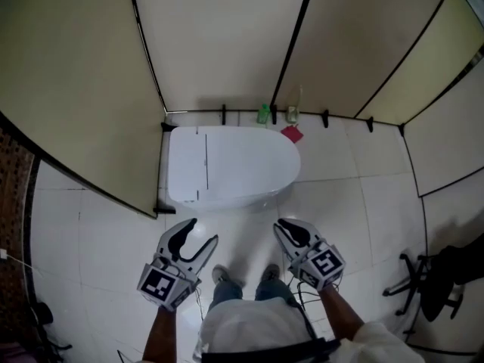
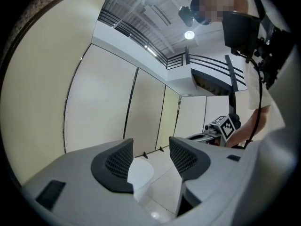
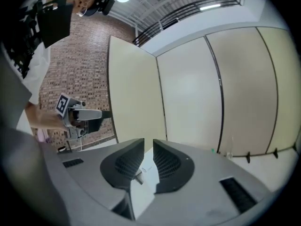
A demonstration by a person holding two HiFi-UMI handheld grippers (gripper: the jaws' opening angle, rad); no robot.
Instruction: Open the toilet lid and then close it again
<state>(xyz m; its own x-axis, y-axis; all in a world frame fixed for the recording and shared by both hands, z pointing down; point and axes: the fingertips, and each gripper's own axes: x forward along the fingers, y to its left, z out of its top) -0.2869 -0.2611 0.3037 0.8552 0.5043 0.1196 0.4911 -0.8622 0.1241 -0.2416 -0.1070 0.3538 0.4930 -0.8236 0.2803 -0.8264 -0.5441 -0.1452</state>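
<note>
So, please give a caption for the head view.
Closed toilet ahead; left gripper open, right gripper shut, neither touching it.

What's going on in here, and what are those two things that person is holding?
A person stands facing a toilet in a cubicle, with a hand-held gripper in each hand. The lid is down, and neither gripper touches it. The left gripper has its jaws apart and the right gripper has them shut. Both are empty and are held in front of the toilet.
</note>
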